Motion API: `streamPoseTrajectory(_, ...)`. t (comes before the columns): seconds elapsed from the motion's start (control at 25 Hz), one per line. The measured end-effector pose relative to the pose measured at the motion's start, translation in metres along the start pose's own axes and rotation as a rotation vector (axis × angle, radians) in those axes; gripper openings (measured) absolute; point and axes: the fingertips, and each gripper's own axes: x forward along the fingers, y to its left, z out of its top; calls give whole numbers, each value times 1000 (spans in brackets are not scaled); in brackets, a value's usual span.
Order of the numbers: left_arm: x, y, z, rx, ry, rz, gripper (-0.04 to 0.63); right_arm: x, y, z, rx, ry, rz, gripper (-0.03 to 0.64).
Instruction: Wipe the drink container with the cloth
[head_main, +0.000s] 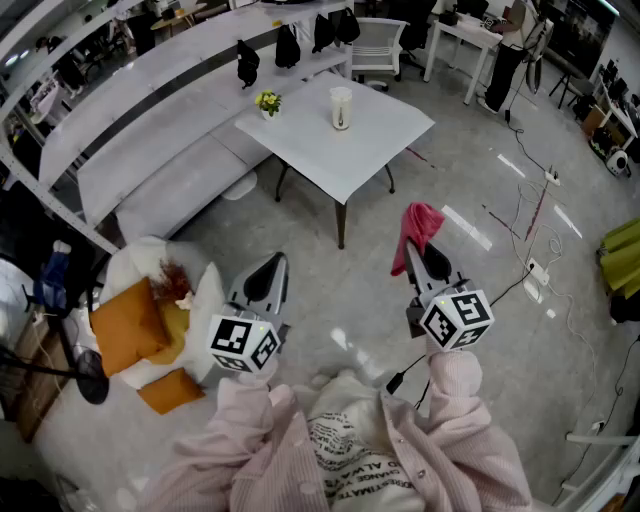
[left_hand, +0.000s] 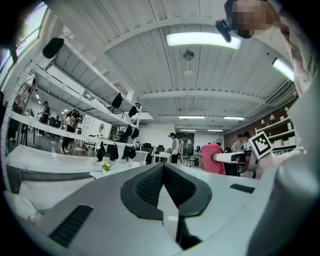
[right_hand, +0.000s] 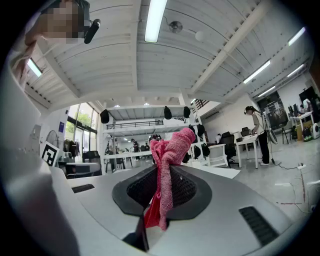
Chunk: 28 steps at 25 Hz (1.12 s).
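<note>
Pink cloth (right_hand: 167, 170) in right hand-held gripper (right_hand: 161, 192)

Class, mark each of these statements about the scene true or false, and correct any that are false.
1. The right tool grips a pink cloth. True.
2. The left tool holds the drink container. False: its jaws are shut on nothing, and the container stands on the white table.
3. A small flower pot stands on the table. True.
4. The cloth touches the container. False: it is held away from the table, over the floor.
</note>
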Motion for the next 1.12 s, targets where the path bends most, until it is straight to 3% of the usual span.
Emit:
streamPoseTrajectory(0.56, 17, -17, -1, -3, -6, -9, 0, -2, -28, 4, 41, -15, 9, 46)
streamPoseTrajectory(1.12, 36, -14, -17, -28, 3, 49, 2, 14, -55, -14, 69, 9, 46, 46)
